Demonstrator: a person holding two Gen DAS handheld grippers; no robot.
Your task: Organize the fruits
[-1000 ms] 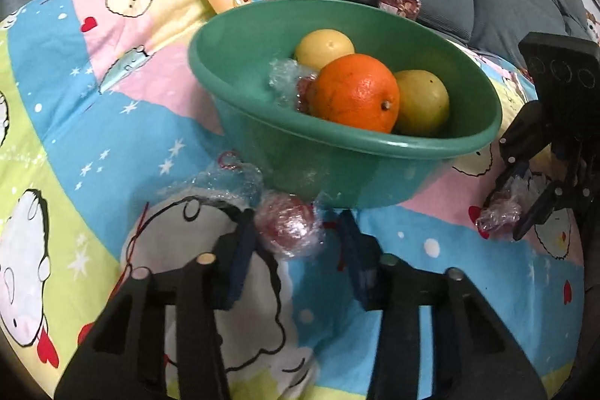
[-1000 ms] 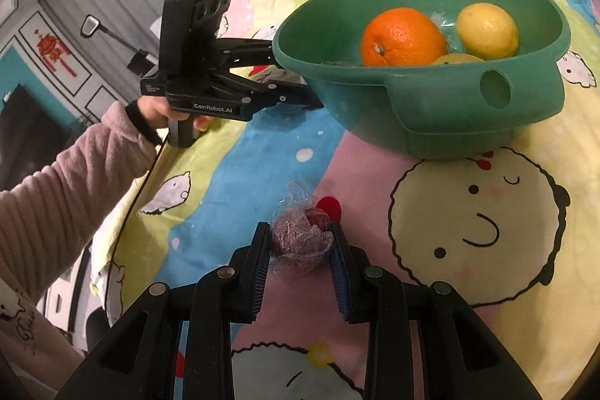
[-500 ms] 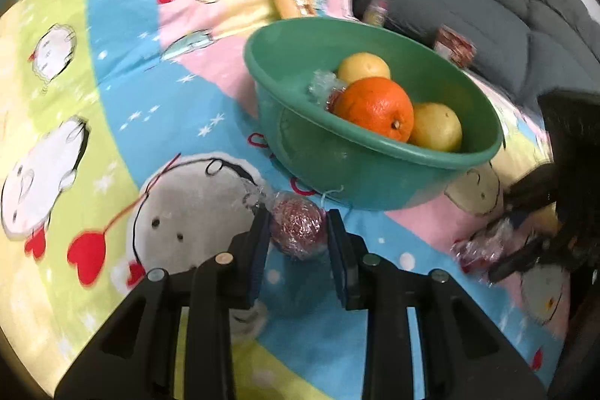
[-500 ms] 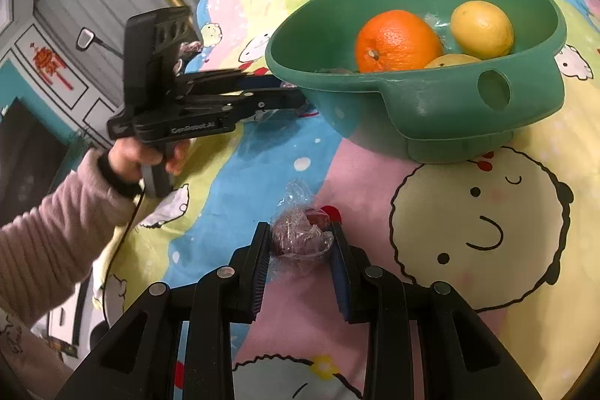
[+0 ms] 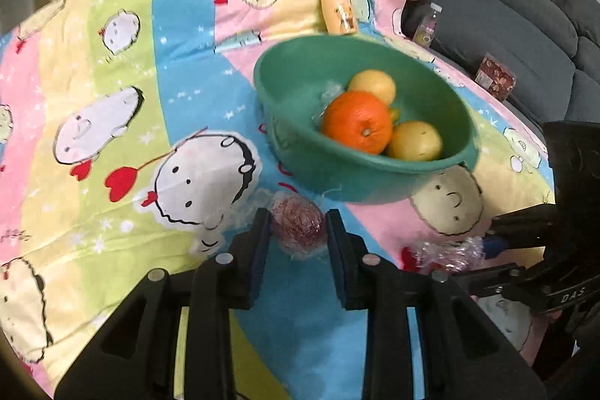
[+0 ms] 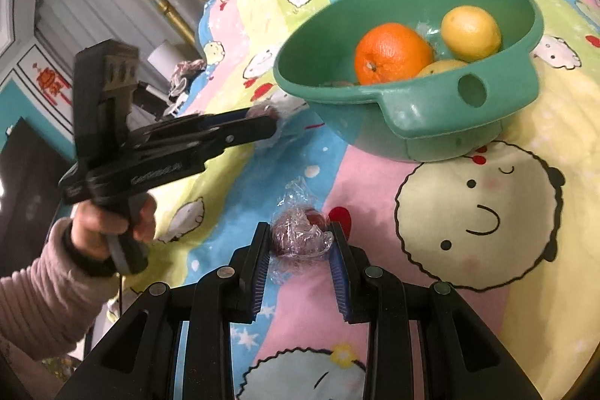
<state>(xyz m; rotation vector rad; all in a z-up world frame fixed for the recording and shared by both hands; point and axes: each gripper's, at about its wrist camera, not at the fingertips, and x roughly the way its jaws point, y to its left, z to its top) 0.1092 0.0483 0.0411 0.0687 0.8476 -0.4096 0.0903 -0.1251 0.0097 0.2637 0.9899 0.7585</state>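
Open blanket [image 5: 112, 122] left of the green basin [image 5: 300, 152]; bottle [image 5: 337, 12] behind.

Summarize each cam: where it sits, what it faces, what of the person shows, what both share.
Left wrist: on the left tongs, angled down at a wrapped fruit they grip and the green basin; no body shows.
Right wrist: on the right tongs, angled down at its own wrapped fruit; left hand and sleeve show.
Shared: basin, orange, each other's tongs.

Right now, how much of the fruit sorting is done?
Done: an orange and two yellow fruits sit in the green basin. In hand: each gripper, left and right, clamps one plastic-wrapped red fruit. Left: both wrapped fruits into the basin.
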